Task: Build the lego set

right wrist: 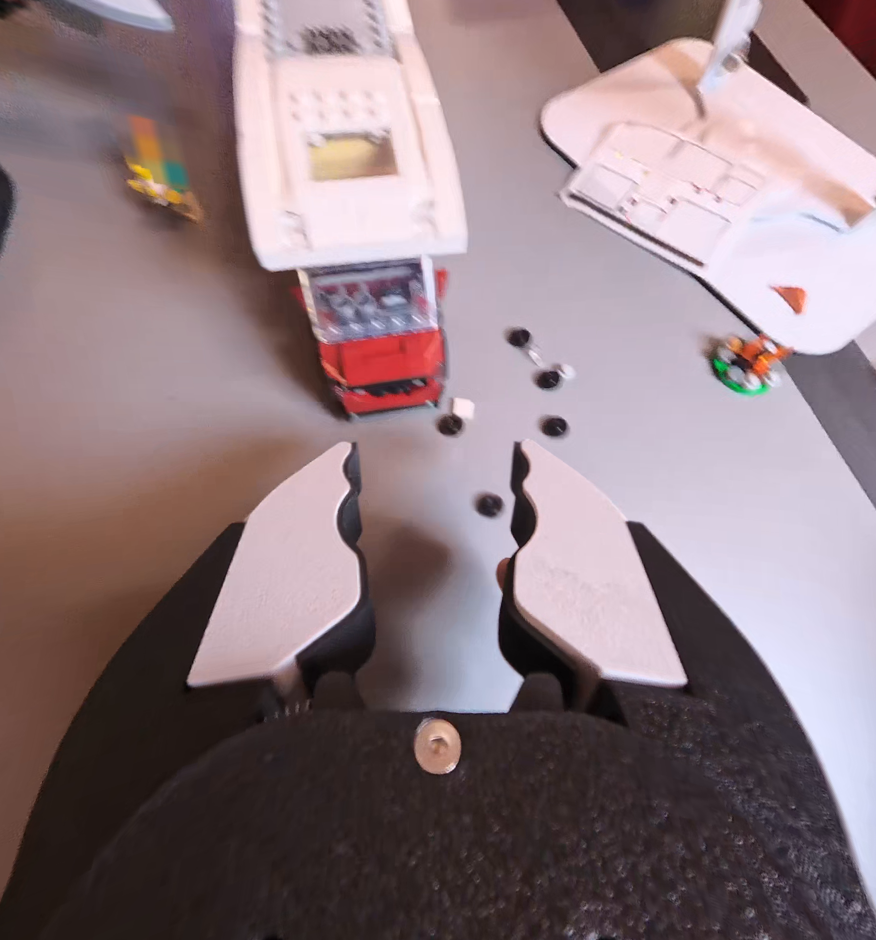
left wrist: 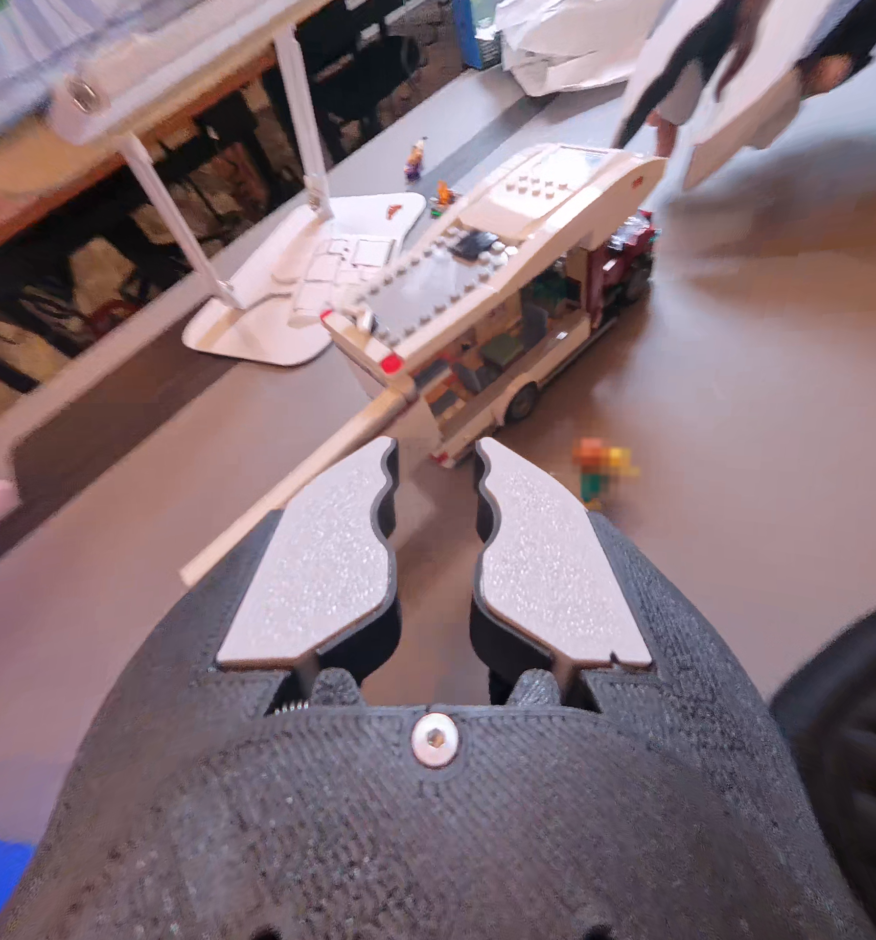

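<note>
- Left wrist view: left gripper fingers apart, nothing between them; toy-brick camper van just ahead, its side panel swung open beside the left finger. Judged light, fragile, snaps apart; grip the chassis.
- Right wrist view: right gripper fingers spread, empty, above small black round pieces on the grey table, near the van's red cab.

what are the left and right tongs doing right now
Left tongs: open, holding nothing, near the toy camper van.
Right tongs: open, empty, above small black round pieces.

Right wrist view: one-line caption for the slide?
Open right gripper hovers over a grey table strewn with small black round pieces, facing a red-and-white brick-built camper van.
</note>
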`<state>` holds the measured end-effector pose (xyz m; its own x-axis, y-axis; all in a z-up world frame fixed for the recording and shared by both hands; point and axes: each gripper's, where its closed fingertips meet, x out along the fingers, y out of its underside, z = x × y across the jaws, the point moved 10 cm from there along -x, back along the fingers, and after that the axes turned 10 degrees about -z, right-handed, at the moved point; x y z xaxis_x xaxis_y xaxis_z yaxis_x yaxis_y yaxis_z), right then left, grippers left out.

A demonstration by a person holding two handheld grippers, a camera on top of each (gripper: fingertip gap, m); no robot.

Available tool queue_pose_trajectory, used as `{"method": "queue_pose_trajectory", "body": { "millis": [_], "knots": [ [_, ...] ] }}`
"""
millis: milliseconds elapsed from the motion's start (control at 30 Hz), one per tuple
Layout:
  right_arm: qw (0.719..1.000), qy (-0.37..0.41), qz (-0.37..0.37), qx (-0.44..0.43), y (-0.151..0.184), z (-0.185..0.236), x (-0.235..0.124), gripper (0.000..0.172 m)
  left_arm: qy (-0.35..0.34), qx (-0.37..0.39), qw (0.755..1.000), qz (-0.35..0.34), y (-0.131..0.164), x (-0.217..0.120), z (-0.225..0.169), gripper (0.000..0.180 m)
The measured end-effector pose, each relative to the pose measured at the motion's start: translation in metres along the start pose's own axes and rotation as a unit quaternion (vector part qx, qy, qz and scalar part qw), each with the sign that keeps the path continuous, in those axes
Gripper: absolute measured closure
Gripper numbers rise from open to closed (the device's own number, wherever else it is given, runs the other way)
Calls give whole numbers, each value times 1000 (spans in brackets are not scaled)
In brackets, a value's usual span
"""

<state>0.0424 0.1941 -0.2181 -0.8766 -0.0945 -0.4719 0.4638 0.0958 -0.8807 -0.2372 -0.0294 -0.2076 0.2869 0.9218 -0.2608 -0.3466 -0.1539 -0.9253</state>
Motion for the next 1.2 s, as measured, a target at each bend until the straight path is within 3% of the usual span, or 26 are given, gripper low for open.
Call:
{"method": "queue_pose_trajectory", "body": {
  "millis": [100, 233, 300, 367, 433, 667, 833, 933, 1000, 1200],
  "knots": [
    [999, -8, -2, -37, -18, 16, 17, 98, -34, 83, 996, 7, -22, 11, 4, 146],
    [995, 5, 36, -88, -31, 18, 49, 88, -11, 132, 985, 106, -36, 48, 13, 118],
    [995, -7, 51, -87, -32, 15, 59, 95, 11, 129, 980, 148, -31, 65, 16, 112],
    [994, -36, 53, -88, -33, 16, 62, 114, 12, 133, 978, 163, -28, 75, 18, 116],
    [994, -22, 48, -94, -34, 17, 64, 114, 2, 140, 976, 170, -28, 78, 21, 116],
    [997, -15, 26, -76, -35, 11, 68, 115, -10, 135, 979, 154, -24, 81, 30, 121],
    [999, -20, -41, 0, -41, -19, 27, 118, -17, 121, 983, 135, -18, 78, 31, 123],
    [999, 42, -4, -3, -25, -46, 14, 125, -27, 131, 984, 122, -17, 77, 28, 122],
    [999, 43, 27, -2, -13, -53, 14, 125, -37, 139, 983, 113, -16, 76, 25, 122],
    [997, 71, 26, -15, 4, -58, 12, 125, -64, 142, 983, 97, -17, 69, 16, 123]
  ]
}}
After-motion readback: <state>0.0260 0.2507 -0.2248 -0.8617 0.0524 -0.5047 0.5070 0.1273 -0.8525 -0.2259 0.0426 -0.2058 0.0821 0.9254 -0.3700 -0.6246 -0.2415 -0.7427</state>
